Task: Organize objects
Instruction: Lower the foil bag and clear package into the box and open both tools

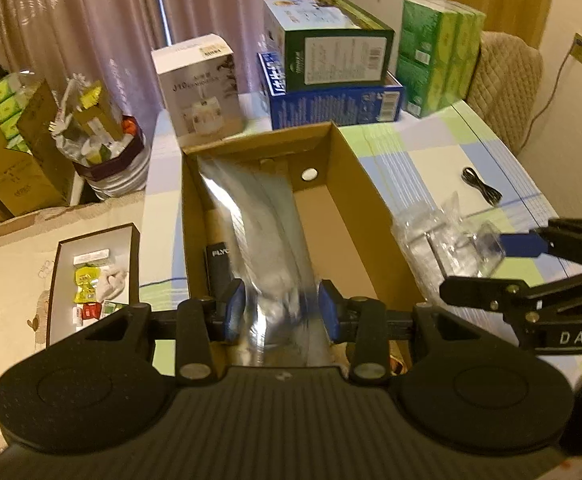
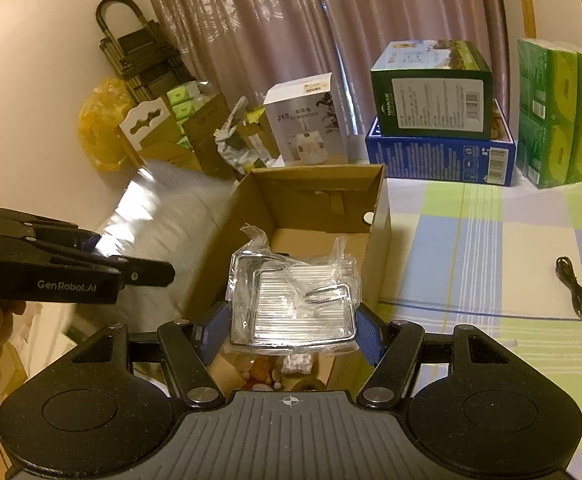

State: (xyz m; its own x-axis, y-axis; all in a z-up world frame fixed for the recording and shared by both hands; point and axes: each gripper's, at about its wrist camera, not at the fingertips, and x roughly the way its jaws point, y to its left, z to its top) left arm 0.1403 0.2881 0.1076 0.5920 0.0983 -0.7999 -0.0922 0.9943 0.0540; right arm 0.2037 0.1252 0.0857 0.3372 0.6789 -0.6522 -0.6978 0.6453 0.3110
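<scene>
Both grippers are loaded and positioned at the open brown cardboard box (image 1: 355, 184) on the checked blue-green tablecloth (image 2: 491, 248).

Left gripper (image 1: 282, 312): its blue pads (image 1: 233, 308) are pinched on a shiny silver plastic sheet or bag (image 1: 259, 216) that hangs or stretches forward over the box interior. The sheet is blurred, so its exact form cannot be told. A black rectangular item with white lettering (image 1: 217, 268) lies in the box at its left wall.

Right gripper (image 2: 291, 332): its fingers are pressed against the two sides of a ribbed chrome metal rack wrapped in crinkled clear plastic (image 2: 295, 300), held above the near end of the box. Small loose items lie in the box below it, too blurred to identify.

Judgement on the step in hand — depositing both items in the box. The rack appears rigid and the film slippery, so the grip should hold firm until it is low between the walls, kept level to clear the rim. The silver sheet looks limp; it should be lowered first or kept aside, so that it does not drape under the rack or catch on the right gripper, which works close by.

A coiled black cable (image 2: 575, 290) lies on the cloth well apart from the box — apparently not yet sorted.
</scene>
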